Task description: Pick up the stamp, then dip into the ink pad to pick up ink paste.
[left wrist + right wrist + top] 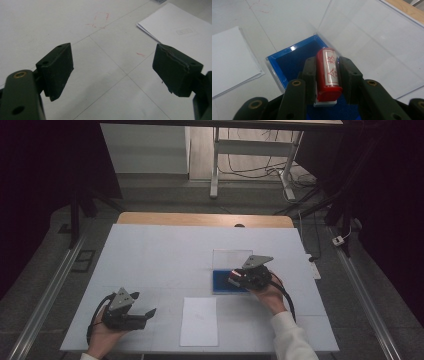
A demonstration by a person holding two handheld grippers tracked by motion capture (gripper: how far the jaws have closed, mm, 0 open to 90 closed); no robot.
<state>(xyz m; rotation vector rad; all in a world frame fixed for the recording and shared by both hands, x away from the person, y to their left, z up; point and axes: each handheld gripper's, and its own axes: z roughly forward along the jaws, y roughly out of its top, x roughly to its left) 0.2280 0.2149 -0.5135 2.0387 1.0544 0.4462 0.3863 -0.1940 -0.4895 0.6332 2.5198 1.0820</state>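
Left gripper [150, 312] near-left on table [150, 255], jaws wide apart, hand behind it, right gripper [327, 75] clamped on red stamp [327, 72] over blue box [287, 58], clear lid [231, 257] upright behind, paper sheets [199, 320] near centre.

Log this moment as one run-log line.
right gripper: shut on red stamp, over blue box, clear lid open | left gripper: open, empty, above table | paper sheets: untouched

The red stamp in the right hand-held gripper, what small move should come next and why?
Probably lift it straight up out of the blue box. The right hand-held gripper is shut on the red stamp, which hangs over the box beside the clear lid. The paper lies nearby, a likely place to stamp.
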